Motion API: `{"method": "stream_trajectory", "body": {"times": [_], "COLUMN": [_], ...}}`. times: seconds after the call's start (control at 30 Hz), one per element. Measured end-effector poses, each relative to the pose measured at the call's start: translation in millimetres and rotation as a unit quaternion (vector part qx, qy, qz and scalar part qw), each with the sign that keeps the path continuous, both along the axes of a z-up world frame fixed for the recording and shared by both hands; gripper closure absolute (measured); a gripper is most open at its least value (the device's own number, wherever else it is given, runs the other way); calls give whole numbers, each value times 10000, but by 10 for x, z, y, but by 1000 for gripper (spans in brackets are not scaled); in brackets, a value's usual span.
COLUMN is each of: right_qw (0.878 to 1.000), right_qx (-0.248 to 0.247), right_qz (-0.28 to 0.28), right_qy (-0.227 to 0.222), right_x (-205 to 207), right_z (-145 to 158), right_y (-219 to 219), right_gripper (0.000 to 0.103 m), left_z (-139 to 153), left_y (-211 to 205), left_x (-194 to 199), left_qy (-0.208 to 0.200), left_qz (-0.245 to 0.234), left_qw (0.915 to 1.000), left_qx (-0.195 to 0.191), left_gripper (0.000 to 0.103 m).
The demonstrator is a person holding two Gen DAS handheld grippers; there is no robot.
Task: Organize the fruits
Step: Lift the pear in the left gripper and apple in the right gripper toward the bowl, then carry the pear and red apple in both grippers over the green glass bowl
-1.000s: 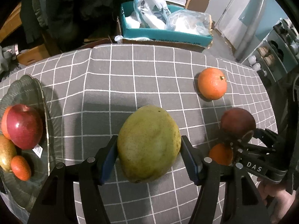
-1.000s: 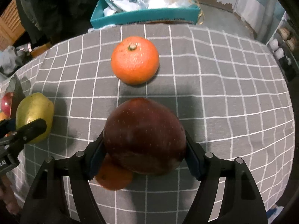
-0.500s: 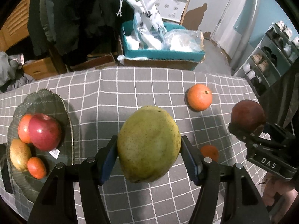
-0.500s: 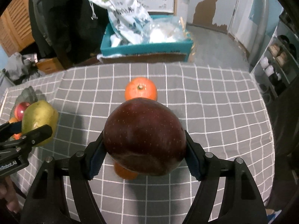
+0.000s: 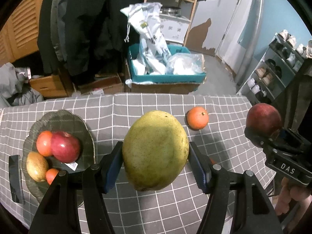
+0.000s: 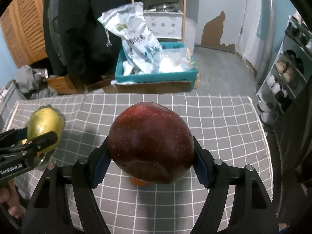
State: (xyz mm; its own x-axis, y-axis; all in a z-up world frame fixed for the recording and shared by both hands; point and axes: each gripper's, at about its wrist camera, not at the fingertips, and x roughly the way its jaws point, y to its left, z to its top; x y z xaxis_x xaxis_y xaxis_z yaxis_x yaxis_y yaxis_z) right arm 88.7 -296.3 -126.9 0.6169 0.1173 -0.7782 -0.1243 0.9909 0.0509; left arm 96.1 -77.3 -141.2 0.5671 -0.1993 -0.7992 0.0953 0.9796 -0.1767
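My left gripper point(image 5: 155, 161) is shut on a large yellow-green mango point(image 5: 155, 149), held in the air above the grey checked tablecloth point(image 5: 136, 204). My right gripper point(image 6: 150, 160) is shut on a dark red apple point(image 6: 151, 144), also lifted off the cloth. Each held fruit shows in the other view: the apple point(image 5: 263, 120) at far right, the mango point(image 6: 45, 125) at far left. An orange point(image 5: 197, 118) lies on the cloth beyond the mango. A smaller orange point(image 6: 138, 182) peeks out under the apple. A glass plate point(image 5: 85, 134) at left holds a red apple point(image 5: 65, 149) and three smaller fruits.
A black flat object point(image 5: 16, 178) lies left of the plate. Beyond the table's far edge stand a teal box with white bags point(image 5: 165, 69), cardboard boxes and hanging dark coats point(image 5: 81, 25). A shoe rack point(image 5: 273, 70) stands at right.
Both grippers have risen with their fruits, and the table has dropped away below. The plate and its fruits have come fully into the left wrist view.
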Motion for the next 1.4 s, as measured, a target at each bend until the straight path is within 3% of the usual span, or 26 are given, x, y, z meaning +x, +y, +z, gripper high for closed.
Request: {"method": "stream_trajectory", "body": {"times": [0.6, 1.4], "right_qw": [9978, 9931], "right_qx": [91, 204], "right_qz": [224, 900], "right_qy": [-613, -719], "right_x": [-246, -190], "right_z": [514, 668], "right_y": [171, 899], "right_gripper": [29, 29], "left_z": [591, 713], "left_y": [250, 858], "left_x": [-360, -580], "left_qy": [-735, -933], "left_qz": [80, 620], "left_qw": [9973, 9937], "left_qx": [31, 38], "left_gripper": [37, 37]}}
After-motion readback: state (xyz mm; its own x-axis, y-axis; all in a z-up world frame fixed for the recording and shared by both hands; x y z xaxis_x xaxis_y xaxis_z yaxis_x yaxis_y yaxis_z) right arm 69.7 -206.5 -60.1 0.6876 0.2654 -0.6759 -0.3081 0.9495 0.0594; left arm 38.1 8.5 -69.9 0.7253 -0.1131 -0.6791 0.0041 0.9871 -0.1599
